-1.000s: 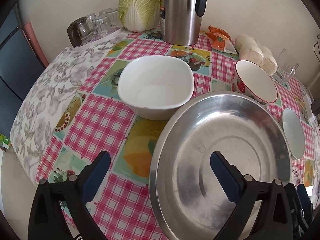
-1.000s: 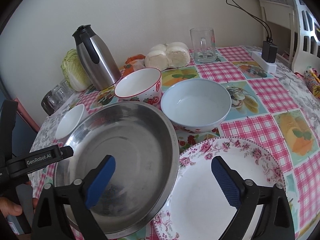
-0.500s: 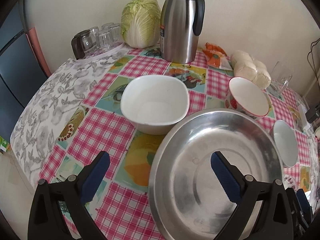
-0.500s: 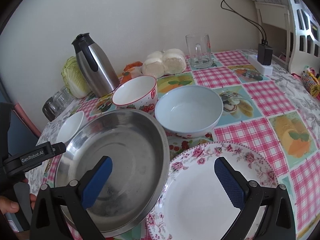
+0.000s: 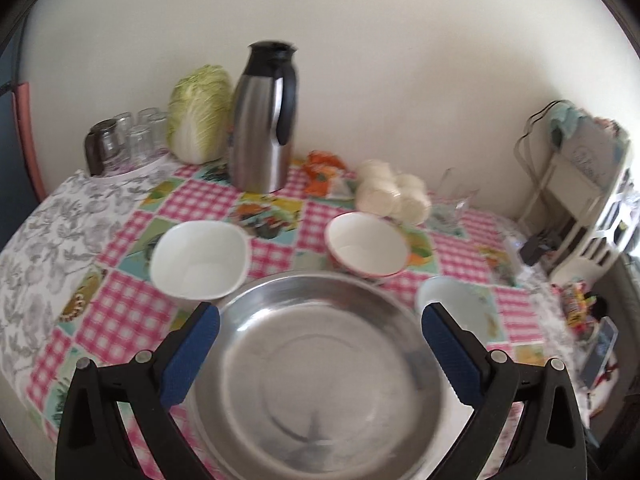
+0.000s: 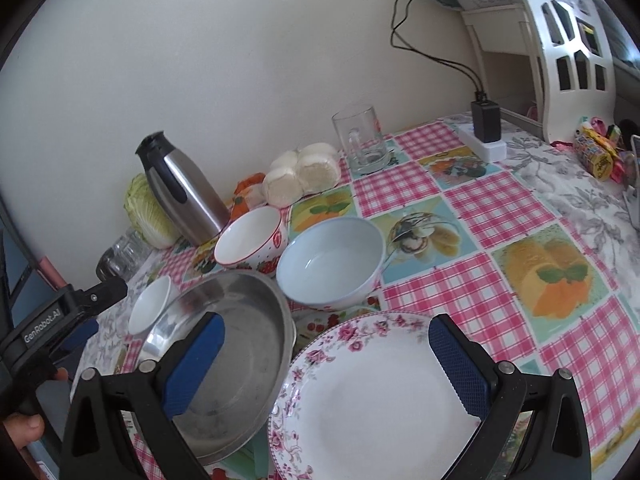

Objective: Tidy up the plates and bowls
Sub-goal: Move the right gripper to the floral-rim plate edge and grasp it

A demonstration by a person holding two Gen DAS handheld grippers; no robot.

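Change, left view: my left claw (image 5: 320, 344) has pulled up and back since half a second ago; the steel basin (image 5: 320, 376) now sits centred between the blue pads instead of off to the right, and the picture is motion-blurred.
Change, right view: my right claw (image 6: 326, 354) has drawn back a little; the floral plate (image 6: 376, 396) fills more of the gap between its fingers, and more wall shows.
Left claw: spread wide, gripping nothing, hanging over the basin without touching it that I can see.
Right claw: spread wide, empty, above the floral plate.
Steel basin: on the checked desk (image 6: 460, 284) cloth, empty, its rim just beside the plate's left edge.
Floral plate: nearest desk edge, empty, white with a pink flower border.
Square white bowl (image 5: 199, 258): left of the basin, empty.
Strawberry bowl (image 6: 251, 242): behind the basin, empty, red rim.
Pale blue bowl (image 6: 331, 262): right of the strawberry bowl, nearly touching it, empty.
Back of desk: steel thermos jug (image 5: 266, 120), napa cabbage (image 5: 200, 114), steamed buns (image 6: 302, 176), glass mug (image 6: 362, 140).
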